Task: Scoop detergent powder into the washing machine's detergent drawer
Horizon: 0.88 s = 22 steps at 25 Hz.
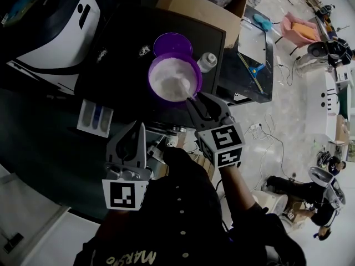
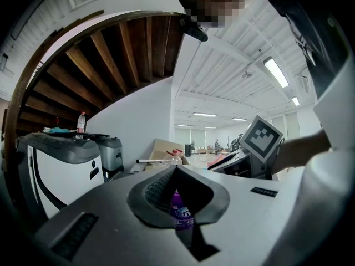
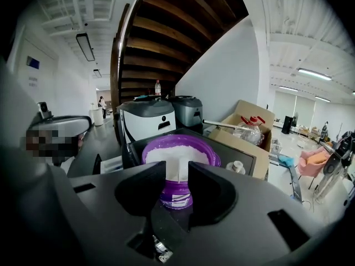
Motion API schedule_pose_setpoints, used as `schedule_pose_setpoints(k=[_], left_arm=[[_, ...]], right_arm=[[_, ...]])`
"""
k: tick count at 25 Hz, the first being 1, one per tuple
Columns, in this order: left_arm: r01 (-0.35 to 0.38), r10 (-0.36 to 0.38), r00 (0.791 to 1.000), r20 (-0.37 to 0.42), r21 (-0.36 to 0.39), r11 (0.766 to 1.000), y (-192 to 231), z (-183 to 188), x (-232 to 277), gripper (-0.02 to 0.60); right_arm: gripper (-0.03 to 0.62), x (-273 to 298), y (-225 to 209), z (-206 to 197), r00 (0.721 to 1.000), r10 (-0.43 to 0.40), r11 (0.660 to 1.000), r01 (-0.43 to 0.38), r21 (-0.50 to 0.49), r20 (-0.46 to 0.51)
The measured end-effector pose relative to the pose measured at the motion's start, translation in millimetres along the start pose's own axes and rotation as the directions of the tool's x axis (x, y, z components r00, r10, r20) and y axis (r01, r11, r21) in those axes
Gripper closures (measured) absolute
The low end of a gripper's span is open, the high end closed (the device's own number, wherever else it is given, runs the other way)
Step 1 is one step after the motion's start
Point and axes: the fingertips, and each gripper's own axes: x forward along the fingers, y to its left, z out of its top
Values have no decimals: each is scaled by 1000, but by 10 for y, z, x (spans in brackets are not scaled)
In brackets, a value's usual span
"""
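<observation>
Right gripper [image 3: 177, 177] jaws spread. White scoop handle [image 3: 178, 168] between them, not pinched. Scoop lies in powder of open purple tub [image 1: 151, 77] on dark machine top. Tub label [image 2: 181, 214] print too blurred to read. Left gripper [image 2: 177, 169] jaws pressed together, empty. Detergent drawer [image 1: 95, 118] left of tub.

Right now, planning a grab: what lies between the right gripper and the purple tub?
The white scoop handle pokes from the tub between the jaws; the right gripper view shows it.

test lab: appliances [image 1: 52, 35], cardboard box [image 1: 191, 7], floor cables [image 1: 275, 134]
</observation>
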Motion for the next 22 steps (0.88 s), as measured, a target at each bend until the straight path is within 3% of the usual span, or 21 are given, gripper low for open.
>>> schedule_pose_setpoints(k=[6,8,12,18,20,22], left_arm=[[14,-15,999,34,24,1000,-51,175,-40,568],[19,-21,998,52,32,999,-74,266,-70,568],[26,-30,996,89,52,998,-81,437,-159,568],[29,-47,985,165,109,994,-66,686,-344,568],[26,-43,985,169,101,995,-40,731,-404,568],[22,-38,984,172,99,995,-8,777,-463,568]], right_arm=[[474,-314,-69,298,980,-72,997,70,16,187],[541,-490,-104,384,961,-111,994,108,24,253],[560,-821,-153,567,916,-164,986,146,76,365],[565,-1328,-225,621,862,-267,963,222,151,432],[565,-1498,-242,631,833,-299,954,246,172,466],[565,-1646,-252,581,821,-326,945,272,182,469]])
